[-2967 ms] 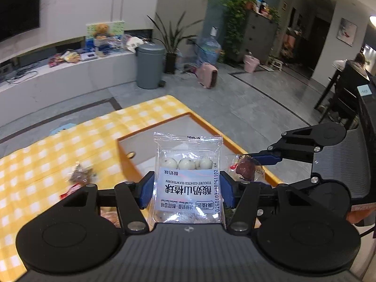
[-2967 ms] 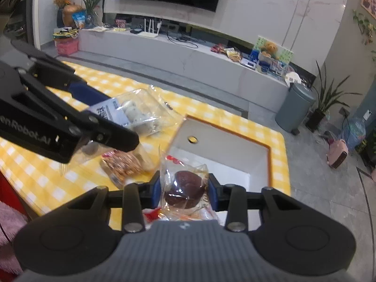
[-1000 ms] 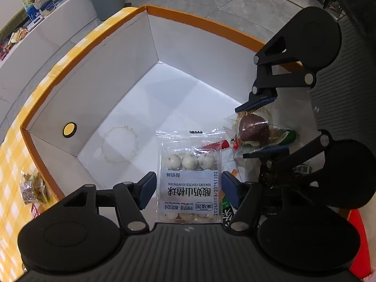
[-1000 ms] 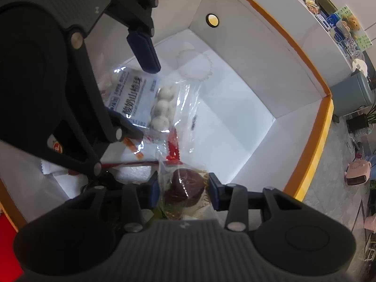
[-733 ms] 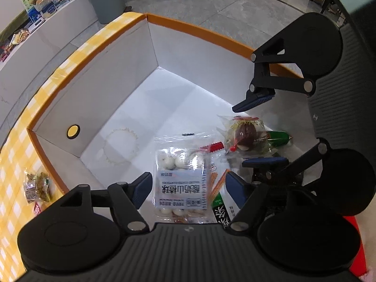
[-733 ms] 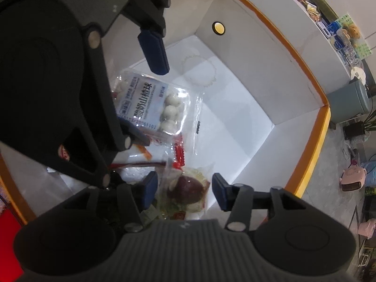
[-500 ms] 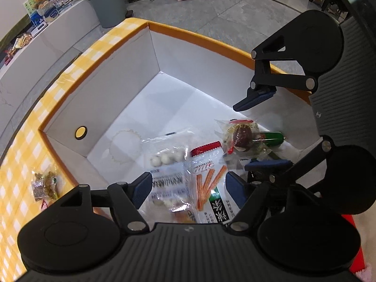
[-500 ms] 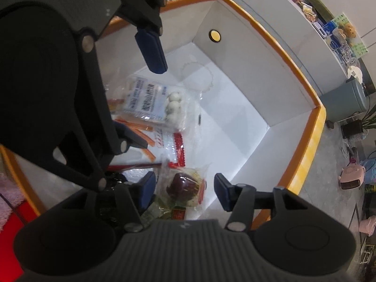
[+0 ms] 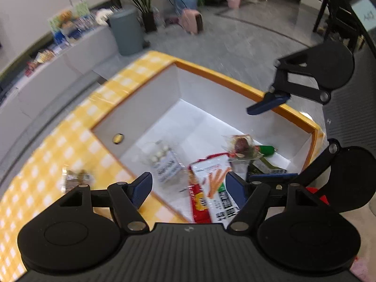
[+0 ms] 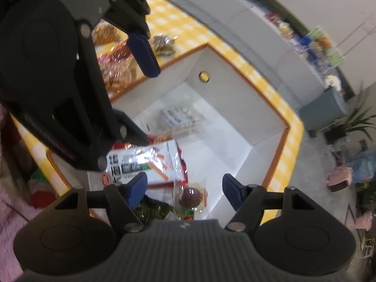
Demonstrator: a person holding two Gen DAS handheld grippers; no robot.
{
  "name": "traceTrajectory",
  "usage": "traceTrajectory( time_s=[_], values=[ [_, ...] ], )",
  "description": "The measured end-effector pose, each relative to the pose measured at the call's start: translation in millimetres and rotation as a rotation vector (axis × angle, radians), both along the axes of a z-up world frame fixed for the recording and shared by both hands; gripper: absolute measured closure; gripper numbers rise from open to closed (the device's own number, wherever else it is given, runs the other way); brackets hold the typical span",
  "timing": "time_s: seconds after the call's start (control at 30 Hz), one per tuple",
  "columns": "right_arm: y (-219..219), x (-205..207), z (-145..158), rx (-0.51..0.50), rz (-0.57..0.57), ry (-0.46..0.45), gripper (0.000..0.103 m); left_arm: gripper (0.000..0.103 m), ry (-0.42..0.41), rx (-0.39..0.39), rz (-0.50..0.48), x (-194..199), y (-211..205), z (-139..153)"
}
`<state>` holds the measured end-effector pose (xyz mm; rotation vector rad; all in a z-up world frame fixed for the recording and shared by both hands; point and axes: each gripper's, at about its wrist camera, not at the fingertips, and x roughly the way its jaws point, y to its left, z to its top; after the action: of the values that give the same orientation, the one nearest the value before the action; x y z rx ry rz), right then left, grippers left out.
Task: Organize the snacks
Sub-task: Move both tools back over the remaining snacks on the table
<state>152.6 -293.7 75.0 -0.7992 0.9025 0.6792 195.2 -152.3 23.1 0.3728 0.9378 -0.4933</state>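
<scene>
Both grippers stand above the open white box (image 9: 150,108), which sits in the yellow checked table (image 9: 70,145) with an orange rim.

The left gripper (image 9: 188,188) has its jaws wide apart with nothing between the pads. The right gripper (image 10: 184,188) also has its jaws apart; they have just been opening, and no item is between them.

The two released items lie on the box floor. The bag of white balls (image 9: 164,162) rests near the left wall, close to the wall with the round yellow hole (image 9: 118,138). The wrapped dark sweet (image 9: 242,146) lies toward the right wall, next to a green packet (image 9: 266,150). A red-and-white stick-snack packet (image 9: 211,188) lies between them, near the front wall.

More snacks remain on the table outside the box: a small wrapped piece (image 9: 75,176) just beyond the left rim, and several wrapped snacks (image 10: 115,63) visible in the right wrist view.

Recommended procedure for the step in hand, clearing the box and going for the next item:
- Keep the jaws spread until the fingers are clear of the rim.
- Lift straight up, so that no wrapper catches and drags.
- Move each gripper to a separate item on the table.
- Centre the pads across the wrapper before closing.
</scene>
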Motion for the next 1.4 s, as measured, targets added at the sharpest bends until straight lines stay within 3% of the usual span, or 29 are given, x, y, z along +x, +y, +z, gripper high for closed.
traceTrajectory(
  time_s=[0.13,0.27,0.5,0.67,0.93,1.13,1.3,1.4],
  values=[
    [9.2,-14.9,9.5,0.084,-0.064,-0.062,0.027,0.019,-0.076,-0.025,0.038,-18.0,19.8,9.3],
    [20.3,-29.2,19.5,0.185,-0.126,-0.124,0.020,0.019,-0.116,-0.099,0.109,-32.9,48.4,12.9],
    [50.5,-51.0,20.6,0.360,-0.188,-0.164,0.017,0.019,-0.188,-0.222,0.269,-59.0,112.6,13.2],
    [75.4,-68.5,9.1,0.481,-0.288,-0.225,0.016,0.019,-0.255,-0.219,0.380,-76.6,149.7,4.6],
    [115.4,-92.2,-20.2,0.639,-0.453,-0.238,0.017,0.019,-0.343,-0.190,0.530,-109.2,200.8,-15.4],
    [142.2,-103.9,-50.7,0.687,-0.526,-0.213,0.018,0.019,-0.356,-0.216,0.652,-124.5,232.3,-35.7],
    [162.5,-106.0,-69.1,0.625,-0.530,-0.236,0.021,0.019,-0.334,-0.216,0.675,-129.6,245.4,-53.4],
    [170.7,-100.8,-76.6,0.596,-0.514,-0.220,0.017,0.021,-0.304,-0.198,0.694,-124.6,251.2,-61.1]
  ],
)
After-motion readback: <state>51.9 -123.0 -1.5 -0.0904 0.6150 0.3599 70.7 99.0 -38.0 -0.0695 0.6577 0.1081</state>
